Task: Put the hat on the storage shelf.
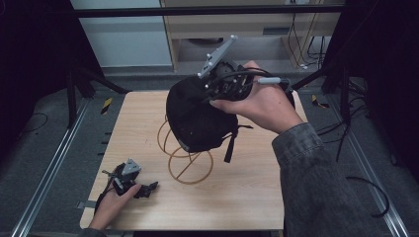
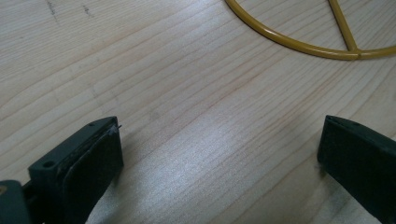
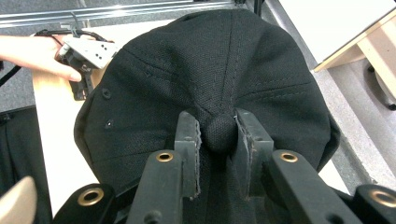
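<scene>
Right gripper (image 3: pixel 218 135) pinches the black cap (image 3: pixel 205 79) by its top button, hanging it above the yellow wire stand (image 1: pixel 184 157). Slim grip: a swing could slip it loose. Left gripper (image 2: pixel 219 154) rests wide open, empty, on the table (image 2: pixel 187 102).

- The right gripper (image 3: pixel 219 140) has two black fingers (image 3: pixel 187 154), each a flat slab faced with a dark pad that is frayed along its edge.
- Behind these fingers run black bars with brass-ringed screw holes.
- In the high view a grey three-cornered plate sits on top of the right gripper (image 1: pixel 225 81), with black cables looping over its body and a grey cylindrical piece at its side.
- The right sleeve (image 1: pixel 316 173) is grey-green, of a denim-like cloth, with a stitched cuff.
- The left gripper (image 1: pixel 143 188) is black, with a small grey three-cornered plate and thin black cables.
- Its fingers (image 2: pixel 88 158) are dark blocks with matte pads; one shows a small round hole.
</scene>
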Action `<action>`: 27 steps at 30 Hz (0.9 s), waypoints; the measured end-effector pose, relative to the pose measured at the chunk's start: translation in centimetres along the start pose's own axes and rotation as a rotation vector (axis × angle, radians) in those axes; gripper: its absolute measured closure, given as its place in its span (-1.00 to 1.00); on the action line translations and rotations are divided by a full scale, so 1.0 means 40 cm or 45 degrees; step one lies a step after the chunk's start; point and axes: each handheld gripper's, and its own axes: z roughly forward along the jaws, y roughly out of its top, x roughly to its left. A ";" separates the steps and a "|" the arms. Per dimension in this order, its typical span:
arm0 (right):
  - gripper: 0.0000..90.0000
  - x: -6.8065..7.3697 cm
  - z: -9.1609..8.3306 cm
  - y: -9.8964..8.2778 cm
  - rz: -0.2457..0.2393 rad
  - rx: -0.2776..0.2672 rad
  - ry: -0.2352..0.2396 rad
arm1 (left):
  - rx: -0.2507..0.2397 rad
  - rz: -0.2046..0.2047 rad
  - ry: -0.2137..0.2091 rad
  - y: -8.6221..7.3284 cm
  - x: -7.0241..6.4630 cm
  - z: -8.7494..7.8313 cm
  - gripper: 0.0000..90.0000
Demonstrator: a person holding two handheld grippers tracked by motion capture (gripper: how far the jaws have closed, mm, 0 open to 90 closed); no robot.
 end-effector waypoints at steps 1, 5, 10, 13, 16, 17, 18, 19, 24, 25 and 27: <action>0.63 0.000 0.006 0.004 -0.003 0.003 0.001 | 0.000 0.000 0.000 0.000 0.000 0.000 -1.00; 0.63 -0.003 0.030 0.015 -0.007 0.019 0.010 | -0.001 0.000 0.001 0.000 0.000 0.000 -1.00; 0.62 -0.007 0.060 0.029 -0.006 0.042 0.029 | -0.001 0.000 0.001 0.000 0.000 0.000 -1.00; 0.62 -0.010 0.079 0.037 -0.009 0.068 0.033 | -0.001 0.000 0.001 0.000 0.000 0.000 -1.00; 0.62 -0.010 0.095 0.042 -0.004 0.089 0.044 | -0.001 0.000 0.001 0.000 0.000 0.000 -1.00; 0.62 -0.011 0.101 0.043 -0.011 0.094 0.047 | -0.001 0.000 0.001 0.000 0.000 0.000 -1.00; 0.62 -0.009 0.107 0.044 -0.010 0.099 0.048 | -0.001 0.000 0.001 0.000 0.000 0.000 -1.00; 0.62 -0.008 0.112 0.045 -0.009 0.105 0.054 | -0.001 0.000 0.001 0.000 0.000 0.000 -1.00; 0.62 -0.006 0.128 0.051 -0.014 0.103 0.063 | 0.000 0.000 0.001 0.000 0.000 0.000 -1.00; 0.62 -0.006 0.129 0.052 -0.013 0.107 0.065 | 0.003 0.005 0.001 0.000 0.000 0.000 -1.00; 0.62 -0.005 0.133 0.054 -0.019 0.107 0.068 | 0.004 0.004 0.001 0.000 0.000 0.000 -1.00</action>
